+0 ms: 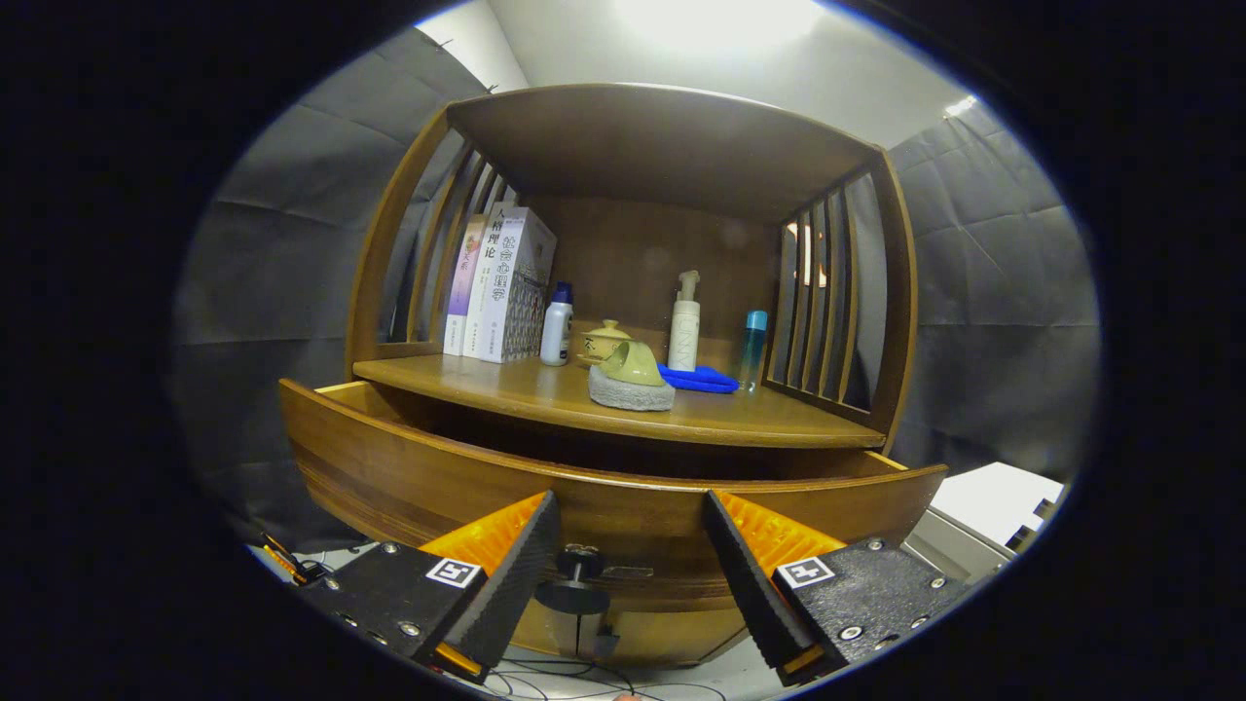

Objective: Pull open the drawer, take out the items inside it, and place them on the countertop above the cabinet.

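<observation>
A wooden cabinet's drawer (487,477) stands pulled out toward me, its curved front panel just ahead of my fingers; its inside is hidden behind the front. A dark round knob (578,563) on the drawer front sits between my fingers, nearer the left one, touching neither. My gripper (631,506) is open. On the countertop (545,394) above the drawer lies a grey sponge pad (631,392) with a green tilted cup (633,362) on it, and a blue cloth (699,380) just behind.
Further back on the countertop stand three books (496,287), a white bottle with a blue cap (557,326), a lidded yellow pot (604,341), a white pump bottle (685,326) and a teal bottle (753,346). Slatted side walls and a shelf roof enclose it. Cables (584,677) lie on the floor below.
</observation>
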### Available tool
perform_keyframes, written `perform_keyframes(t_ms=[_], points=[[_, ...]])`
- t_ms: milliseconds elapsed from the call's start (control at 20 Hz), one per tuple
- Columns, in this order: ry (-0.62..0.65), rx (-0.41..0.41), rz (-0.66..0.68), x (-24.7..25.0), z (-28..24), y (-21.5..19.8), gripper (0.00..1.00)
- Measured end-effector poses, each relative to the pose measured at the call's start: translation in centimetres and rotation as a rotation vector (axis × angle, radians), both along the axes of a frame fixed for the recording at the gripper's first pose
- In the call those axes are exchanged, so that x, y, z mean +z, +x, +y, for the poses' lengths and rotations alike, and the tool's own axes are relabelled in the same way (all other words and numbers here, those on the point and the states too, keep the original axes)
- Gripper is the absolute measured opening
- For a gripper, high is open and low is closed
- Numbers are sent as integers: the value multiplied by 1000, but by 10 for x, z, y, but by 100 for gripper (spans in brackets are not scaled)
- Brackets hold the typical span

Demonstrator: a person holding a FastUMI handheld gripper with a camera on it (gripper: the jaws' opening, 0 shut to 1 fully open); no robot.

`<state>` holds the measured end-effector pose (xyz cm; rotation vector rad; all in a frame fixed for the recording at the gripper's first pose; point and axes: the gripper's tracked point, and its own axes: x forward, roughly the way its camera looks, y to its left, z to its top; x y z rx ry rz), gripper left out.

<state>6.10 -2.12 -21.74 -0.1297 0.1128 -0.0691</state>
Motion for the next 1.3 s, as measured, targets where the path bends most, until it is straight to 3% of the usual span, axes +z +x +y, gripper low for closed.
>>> perform_keyframes(t_ms=[350, 550, 900, 1050, 1300], points=[[-5, -5, 8, -7, 0, 46, 95], [-95, -14, 62, -29, -2, 64, 95], [20, 3, 73, -35, 4, 62, 93], [-38, 65, 61, 2, -2, 48, 94], [-138, -1, -72, 142, -36, 20, 93]])
